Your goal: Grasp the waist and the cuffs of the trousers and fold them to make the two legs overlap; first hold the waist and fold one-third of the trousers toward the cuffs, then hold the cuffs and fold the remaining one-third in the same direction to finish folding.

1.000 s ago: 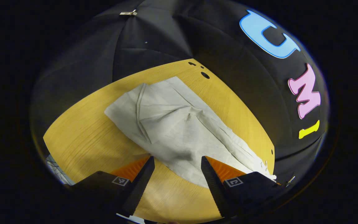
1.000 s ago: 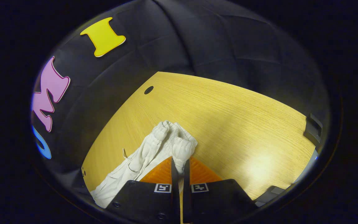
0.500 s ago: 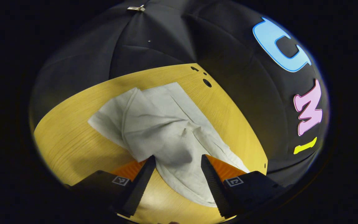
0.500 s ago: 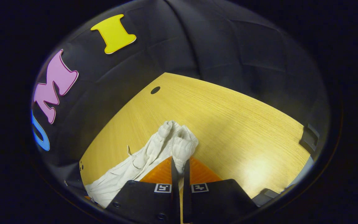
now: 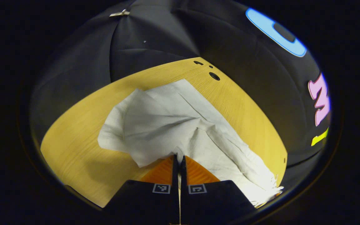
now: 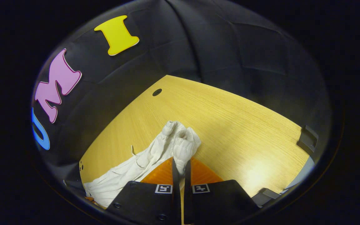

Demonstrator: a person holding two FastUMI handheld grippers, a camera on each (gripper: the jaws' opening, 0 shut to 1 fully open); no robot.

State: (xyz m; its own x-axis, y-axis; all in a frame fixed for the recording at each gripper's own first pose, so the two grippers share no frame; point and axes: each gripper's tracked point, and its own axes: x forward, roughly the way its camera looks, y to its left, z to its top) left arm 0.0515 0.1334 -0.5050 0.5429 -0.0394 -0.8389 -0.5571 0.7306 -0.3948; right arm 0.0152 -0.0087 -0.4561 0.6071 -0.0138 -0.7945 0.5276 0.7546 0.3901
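Left hand-held gripper [image 5: 179, 157]: fingers pressed together, pinching a fold of the trousers [image 5: 173, 125] at the near edge of the fabric. Cloth rises into a small peak right at the fingertips (so it's lifted off the surface there, not lying flat).

Trousers are pale, off-white, spread across the wooden bench [image 5: 73, 140] in the left gripper view. One broad, creased panel runs up toward the far edge of the bench; a narrower, wrinkled length trails off to the lower right, reaching the bench edge. Three dark holes in the bench top sit just beyond the far corner of the fabric, not touching it.

Right hand-held gripper [image 6: 181, 162]: fingers closed on the bunched, gathered end of the trousers [image 6: 180, 140] (elastic-looking ruching, two lumps side by side above the fingertips). The rest of the fabric drapes down to the left of this gripper toward the bench edge. A loose drawstring loop [image 6: 133, 152] sticks out of the cloth on that side.

Bench [image 6: 230, 125] is bare wood to the right, one dark hole near its far corner.
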